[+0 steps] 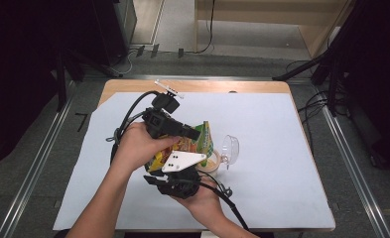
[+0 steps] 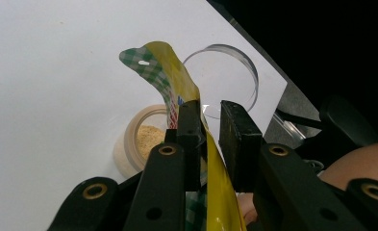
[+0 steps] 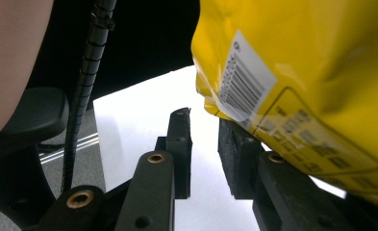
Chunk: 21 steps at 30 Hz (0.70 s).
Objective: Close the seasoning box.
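A yellow pouch with a green checked top [image 1: 205, 135] hangs tilted above the white sheet, held up between my two hands. My left gripper [image 1: 196, 133] points right and is shut on the pouch [image 2: 162, 67] below its bent top; the pouch lies against one pad and fills the gap lower down. Just below it stands a small open cup of tan powder [image 2: 143, 139], also seen beside my hands [image 1: 212, 166]. My right gripper [image 1: 152, 177] sits under the pouch's bottom end. Its jaws [image 3: 205, 118] stand a little apart with nothing between them, and the barcoded side of the pouch [image 3: 297, 72] rests by the right jaw.
A clear round lid [image 1: 230, 148] lies tilted next to the cup, and shows beyond the pouch [image 2: 225, 77]. A white sheet [image 1: 272, 148] covers most of the wooden table [image 1: 133, 85]. A ribbed black cable [image 3: 88, 77] hangs at the left. Dark stands flank the table.
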Each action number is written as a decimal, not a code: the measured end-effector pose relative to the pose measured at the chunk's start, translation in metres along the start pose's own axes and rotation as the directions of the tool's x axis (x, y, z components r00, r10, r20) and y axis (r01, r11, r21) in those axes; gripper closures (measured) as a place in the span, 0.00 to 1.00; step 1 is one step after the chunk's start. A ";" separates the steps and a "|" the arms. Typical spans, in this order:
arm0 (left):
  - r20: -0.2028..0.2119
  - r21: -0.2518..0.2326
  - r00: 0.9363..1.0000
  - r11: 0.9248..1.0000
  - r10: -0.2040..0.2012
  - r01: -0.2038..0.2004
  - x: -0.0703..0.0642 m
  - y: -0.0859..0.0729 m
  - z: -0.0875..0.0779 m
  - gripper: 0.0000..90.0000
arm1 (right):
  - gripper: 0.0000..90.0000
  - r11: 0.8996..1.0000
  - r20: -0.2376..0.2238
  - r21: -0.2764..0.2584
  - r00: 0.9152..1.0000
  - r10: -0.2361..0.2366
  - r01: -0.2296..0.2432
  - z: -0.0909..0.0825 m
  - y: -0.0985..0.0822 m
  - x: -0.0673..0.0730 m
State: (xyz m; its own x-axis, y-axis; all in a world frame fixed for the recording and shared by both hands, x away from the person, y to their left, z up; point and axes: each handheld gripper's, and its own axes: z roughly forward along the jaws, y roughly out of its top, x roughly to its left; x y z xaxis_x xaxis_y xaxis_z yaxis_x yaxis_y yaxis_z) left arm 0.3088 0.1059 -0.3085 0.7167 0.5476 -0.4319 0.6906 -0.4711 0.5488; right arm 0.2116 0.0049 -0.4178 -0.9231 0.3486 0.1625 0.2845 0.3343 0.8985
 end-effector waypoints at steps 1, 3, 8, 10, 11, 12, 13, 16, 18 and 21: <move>-0.004 -0.002 1.000 1.000 0.002 -0.002 0.000 0.000 0.000 0.88 | 0.85 1.000 0.001 -0.001 1.000 -0.002 0.002 0.000 0.000 0.000; -0.011 -0.006 1.000 1.000 0.004 -0.004 0.000 0.000 0.000 0.87 | 0.85 1.000 -0.006 0.002 1.000 0.004 -0.004 -0.001 0.001 0.002; -0.032 -0.019 0.999 1.000 0.012 -0.013 0.000 0.000 -0.001 0.86 | 0.85 1.000 -0.003 -0.001 1.000 -0.004 0.004 -0.003 0.005 0.005; -0.033 -0.017 0.999 1.000 0.011 -0.012 0.000 0.001 -0.001 0.86 | 0.85 1.000 -0.003 -0.002 1.000 -0.007 0.007 -0.003 0.005 0.005; -0.035 -0.018 0.999 1.000 0.013 -0.013 0.000 0.001 -0.001 0.86 | 0.85 1.000 -0.003 -0.001 1.000 -0.004 0.004 -0.003 0.005 0.005; -0.034 -0.019 0.999 1.000 0.012 -0.013 0.001 0.001 -0.001 0.85 | 0.85 1.000 -0.003 -0.002 1.000 -0.005 0.005 -0.003 0.005 0.005; -0.034 -0.020 0.999 1.000 0.012 -0.012 0.001 0.001 -0.001 0.85 | 0.85 1.000 -0.001 -0.002 1.000 -0.005 0.005 -0.003 0.005 0.005; -0.036 -0.024 0.999 1.000 0.008 -0.009 0.001 0.001 -0.001 0.84 | 0.85 1.000 0.002 -0.003 1.000 -0.003 0.003 -0.004 0.006 0.006; -0.037 -0.026 0.999 1.000 0.013 -0.014 0.001 0.001 -0.001 0.84 | 0.85 1.000 0.002 -0.004 1.000 -0.003 0.003 -0.004 0.006 0.006; -0.043 -0.035 0.999 0.999 0.015 -0.016 0.000 0.001 -0.001 0.82 | 0.85 1.000 0.002 -0.007 1.000 -0.004 0.004 -0.004 0.006 0.005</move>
State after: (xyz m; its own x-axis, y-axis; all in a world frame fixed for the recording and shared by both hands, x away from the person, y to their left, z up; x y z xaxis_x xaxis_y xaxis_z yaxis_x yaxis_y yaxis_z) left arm 0.3095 0.1060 -0.3072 0.7221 0.5694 -0.3928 0.6750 -0.4556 0.5804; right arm 0.2075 0.0050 -0.4100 -0.9236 0.3494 0.1578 0.2789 0.3298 0.9019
